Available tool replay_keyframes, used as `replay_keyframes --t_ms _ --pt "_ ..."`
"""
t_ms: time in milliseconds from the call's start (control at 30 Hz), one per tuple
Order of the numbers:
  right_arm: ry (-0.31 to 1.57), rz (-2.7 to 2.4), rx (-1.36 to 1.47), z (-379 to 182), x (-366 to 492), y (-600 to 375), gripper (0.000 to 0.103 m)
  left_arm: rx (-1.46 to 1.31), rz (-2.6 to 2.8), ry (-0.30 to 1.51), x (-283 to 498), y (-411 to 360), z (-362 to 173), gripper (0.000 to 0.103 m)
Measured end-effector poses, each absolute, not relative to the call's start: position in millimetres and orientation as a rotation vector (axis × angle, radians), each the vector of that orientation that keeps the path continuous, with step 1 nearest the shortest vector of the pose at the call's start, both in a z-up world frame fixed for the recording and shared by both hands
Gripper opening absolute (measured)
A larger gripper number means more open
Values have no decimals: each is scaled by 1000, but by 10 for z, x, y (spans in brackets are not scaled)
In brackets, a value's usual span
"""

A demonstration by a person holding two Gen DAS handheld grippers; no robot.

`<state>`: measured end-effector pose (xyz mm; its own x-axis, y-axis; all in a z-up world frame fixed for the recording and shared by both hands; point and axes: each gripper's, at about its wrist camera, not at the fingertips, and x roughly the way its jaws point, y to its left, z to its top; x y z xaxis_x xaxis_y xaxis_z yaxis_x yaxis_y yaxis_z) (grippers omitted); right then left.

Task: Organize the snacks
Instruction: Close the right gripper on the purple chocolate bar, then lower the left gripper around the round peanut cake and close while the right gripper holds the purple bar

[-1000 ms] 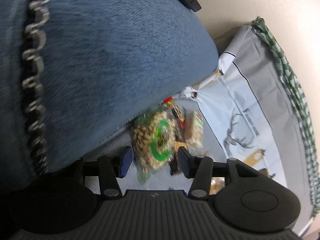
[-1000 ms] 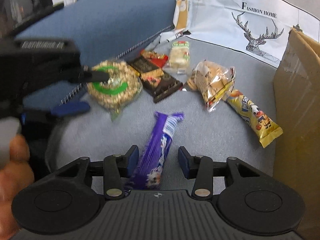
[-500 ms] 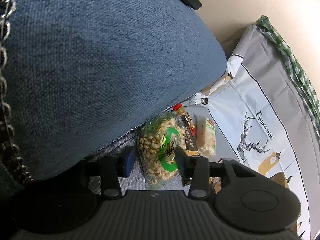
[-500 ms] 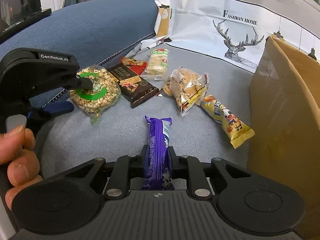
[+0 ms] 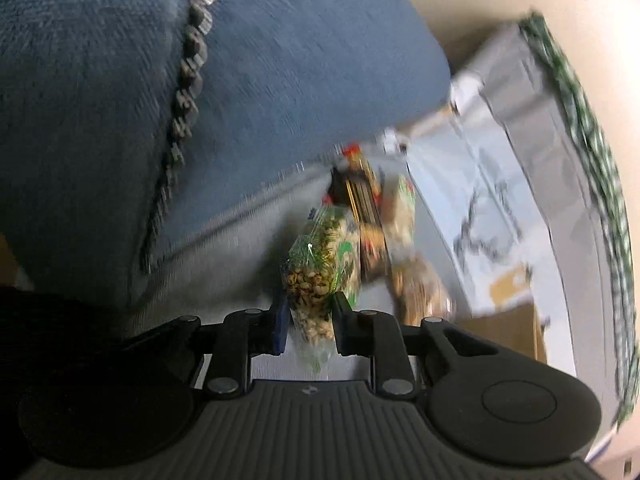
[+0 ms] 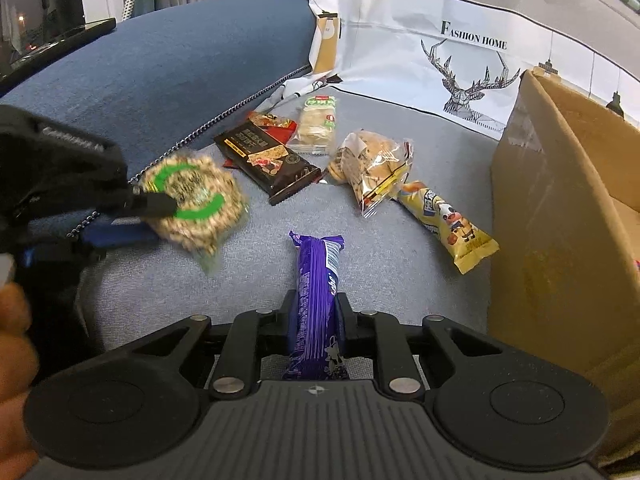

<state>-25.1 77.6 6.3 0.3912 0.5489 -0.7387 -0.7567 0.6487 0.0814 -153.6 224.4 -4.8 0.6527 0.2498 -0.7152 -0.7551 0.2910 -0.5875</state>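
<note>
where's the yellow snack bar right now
In the right wrist view the yellow snack bar lies right of centre on the grey cushion, between the clear cookie bag and the cardboard box.

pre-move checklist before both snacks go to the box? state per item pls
1. Right gripper shut on the purple wrapped bar: ok, the fingers press both its sides.
2. Left gripper on the round clear bag of puffed grains with a green ring: ok, the bag sits between its jaws, which are closing.
3. Round bag clear of the grey cushion: cannot tell, that view is blurred.
4. Open brown cardboard box top free to drop into: ok, though its inside is hidden.
5. Path from the purple bar to the box: not ok if dragged low; the yellow cartoon packet lies between.
</note>
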Motion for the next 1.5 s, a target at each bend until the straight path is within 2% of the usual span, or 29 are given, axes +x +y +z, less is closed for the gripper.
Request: replay_keyframes --t_ms 200,300,367,400,467,533,633,767,900,1300,1433,1500 --pt "859 816 -311 32 -287 737 19 -1031 623 676 -1625 2055 73 22" --pt "896 822 -299 9 -307 693 20 -939 626 714 -1685 2001 205 36" --pt "913 837 -280 16 -320 658 21 -815 613 740 -1666 1942 350 52" --pt "915 847 -277 21 -332 644 21 -757 601 746 -1647 1889 403 53" --pt "901 866 -278 35 -364 601 22 -622 553 777 -1552 1801 489 69" --pt "892 888 -281 23 -392 552 24 -503 525 805 -1414 1731 519 78" --pt "903 899 -311 -20 -397 494 28 -307 512 821 -1175 1689 474 80" --pt "907 908 -314 -55 -385 418 34 -249 441 858 -899 1869 309 96" --pt "893 915 -314 -50 -368 381 39 -432 430 950 -768 2194 28 98" --pt "877 917 -305 -98 -334 518 46 -438 418 1002 -740 2206 -43 99" --pt "864 919 -318 -92 -348 524 45 -433 396 1034 -699 2188 -90 101" --pt "853 920 -332 -90 -364 515 33 -431 394 1042 -685 2182 -113 101"
